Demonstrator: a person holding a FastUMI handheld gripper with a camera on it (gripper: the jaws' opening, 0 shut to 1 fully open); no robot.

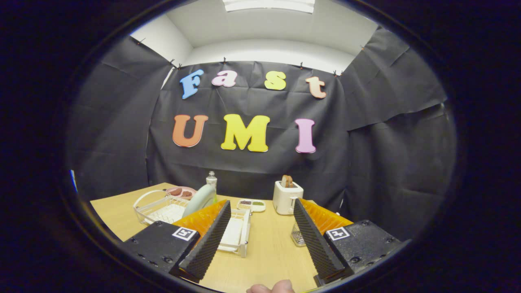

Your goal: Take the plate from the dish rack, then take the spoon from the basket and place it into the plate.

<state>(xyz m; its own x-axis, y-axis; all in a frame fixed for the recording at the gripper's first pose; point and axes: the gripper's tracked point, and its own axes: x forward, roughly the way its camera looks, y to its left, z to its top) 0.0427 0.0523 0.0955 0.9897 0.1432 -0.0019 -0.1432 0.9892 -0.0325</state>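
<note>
Gripper (260, 228) fingers spread, empty; plate (199, 199) upright in dish rack (156, 207) at 11 o'clock, edge offered for grasping.

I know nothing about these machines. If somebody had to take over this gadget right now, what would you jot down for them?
Gripper: fingers wide open, holding nothing, above the wooden table.
Pale green plate: upright in the white dish rack, just beyond the left finger.
Mesh basket: beside the right finger, near the toaster; I cannot make out the spoon.
Done: nothing yet.
Left: lift out the plate, then put the spoon on it.
</note>
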